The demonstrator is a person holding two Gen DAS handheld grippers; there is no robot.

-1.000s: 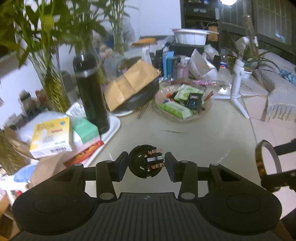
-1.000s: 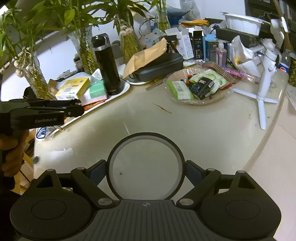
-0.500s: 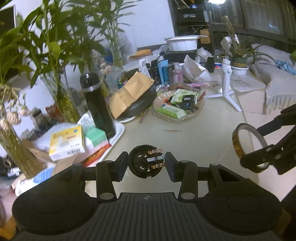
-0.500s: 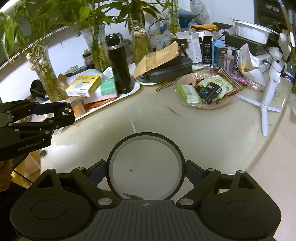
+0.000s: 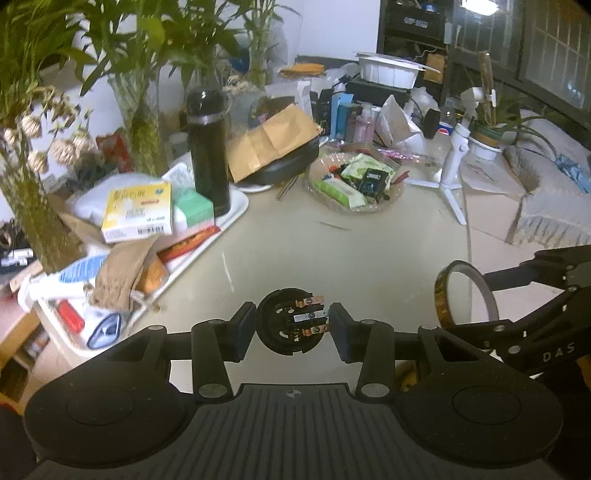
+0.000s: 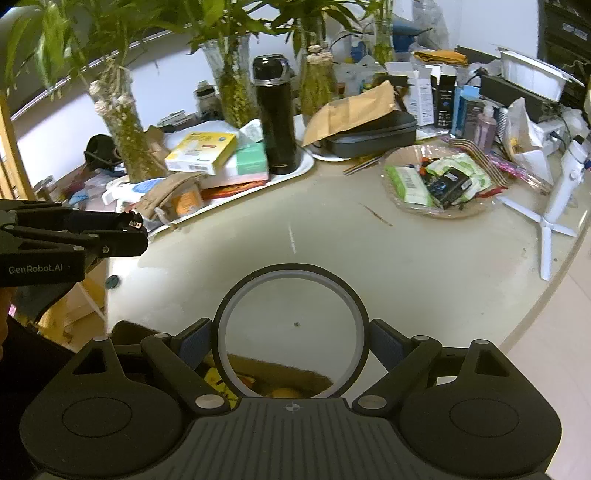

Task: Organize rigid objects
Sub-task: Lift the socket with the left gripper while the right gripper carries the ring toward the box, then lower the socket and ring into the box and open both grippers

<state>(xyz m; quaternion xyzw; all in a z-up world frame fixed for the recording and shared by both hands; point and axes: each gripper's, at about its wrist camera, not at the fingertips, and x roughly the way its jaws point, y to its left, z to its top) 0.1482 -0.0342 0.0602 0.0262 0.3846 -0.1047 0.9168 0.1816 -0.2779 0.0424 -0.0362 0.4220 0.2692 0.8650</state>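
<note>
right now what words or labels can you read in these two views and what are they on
"GenRobot.AI": on the side of the left tongs, seen from the right wrist.
"DAS": on the arm of the right tongs, seen from the left wrist; the word may run on out of sight.
Yellow box: print too blurred to read.
Packets in the glass dish: too small to read.

Indoor light is dim and greenish; a bright ceiling lamp (image 5: 476, 5) glares at the left wrist view's top right. The pale glossy tabletop (image 6: 424, 266) carries soft reflections. Fisheye bending curves the edges, corners go black, and the leafy green plants (image 5: 55, 66) are smeared.
</note>
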